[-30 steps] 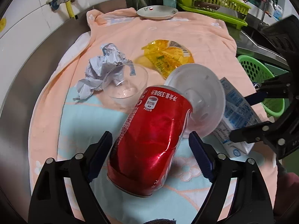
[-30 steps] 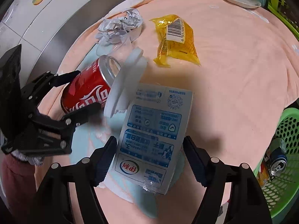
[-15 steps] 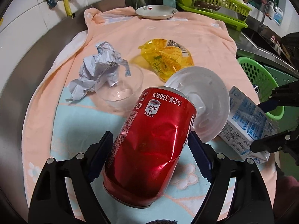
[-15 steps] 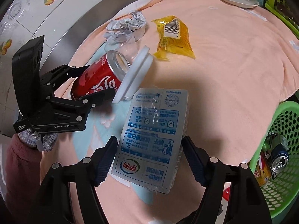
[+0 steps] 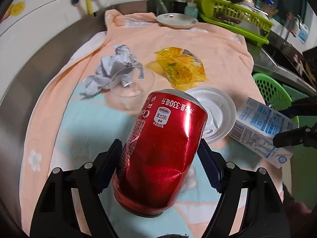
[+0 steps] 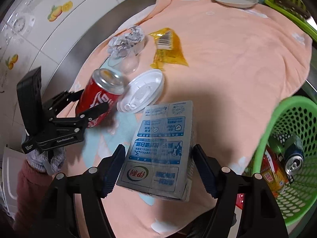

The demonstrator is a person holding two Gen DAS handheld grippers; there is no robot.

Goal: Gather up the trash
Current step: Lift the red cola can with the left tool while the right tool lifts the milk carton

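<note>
Basket [image 6: 277,123] at 3 o'clock already holds cans. Left hand-held gripper [image 5: 158,156] clamps the red can [image 5: 160,148]; right hand-held gripper [image 6: 158,168] clamps the milk carton [image 6: 160,150]. Paper ball [image 5: 115,67], yellow wrapper [image 5: 180,69], cup [image 5: 134,87], lid [image 5: 216,113] remain at 12 o'clock.

The red can [image 5: 160,148] carries white print: "330", a badge reading "180", "100" beneath it, and the letters "Co" of a script logo at its edge. The milk carton [image 6: 160,148] shows a large blue "3" and a red oval logo whose characters are illegible. The yellow wrapper [image 6: 168,47] bears a barcode with unreadable digits.
</note>
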